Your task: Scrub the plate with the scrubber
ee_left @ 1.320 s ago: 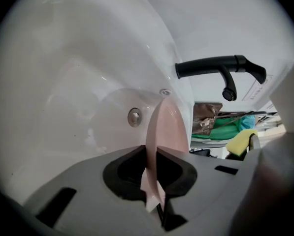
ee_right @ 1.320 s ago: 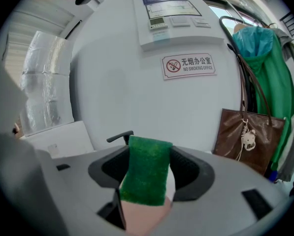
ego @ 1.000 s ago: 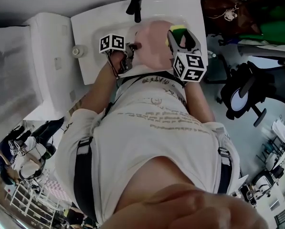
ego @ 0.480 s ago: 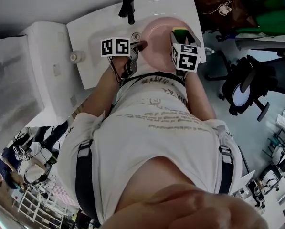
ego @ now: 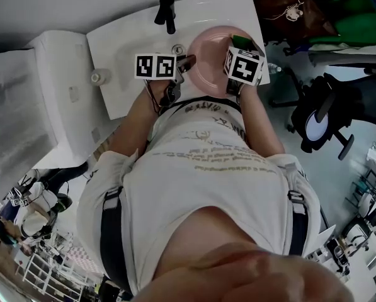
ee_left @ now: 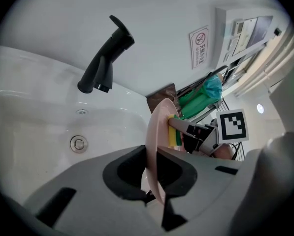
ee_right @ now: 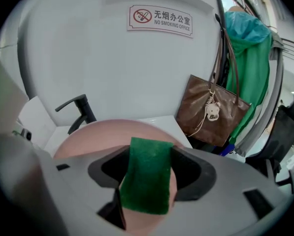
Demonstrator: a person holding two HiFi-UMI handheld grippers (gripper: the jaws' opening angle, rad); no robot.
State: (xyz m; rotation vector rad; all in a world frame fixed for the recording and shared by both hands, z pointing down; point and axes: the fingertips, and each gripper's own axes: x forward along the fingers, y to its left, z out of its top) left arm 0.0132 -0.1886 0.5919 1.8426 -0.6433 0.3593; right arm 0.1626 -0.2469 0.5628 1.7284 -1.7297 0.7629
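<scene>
A pink plate (ego: 210, 55) is held on edge over the white sink (ego: 128, 49). My left gripper (ego: 186, 60) is shut on its left rim; in the left gripper view the plate (ee_left: 155, 132) runs edge-on between the jaws of this gripper (ee_left: 155, 191). My right gripper (ego: 238, 46) is shut on a green and yellow scrubber (ego: 240, 41). That scrubber (ee_left: 175, 132) lies against the plate's right face. In the right gripper view the scrubber's green side (ee_right: 146, 181) fills the gap of the right gripper (ee_right: 147, 183), with the plate (ee_right: 97, 136) right behind.
A black faucet (ego: 167, 11) stands at the sink's back, and the drain (ee_left: 78, 143) lies below the plate. A brown bag (ee_right: 211, 112) and a green garment (ee_right: 250, 68) hang to the right. An office chair (ego: 326, 118) stands on the floor to the right.
The left gripper has rolled and lifted the plate, which now sits farther toward the sink's right back. The right gripper has slid the scrubber across the plate's face.
</scene>
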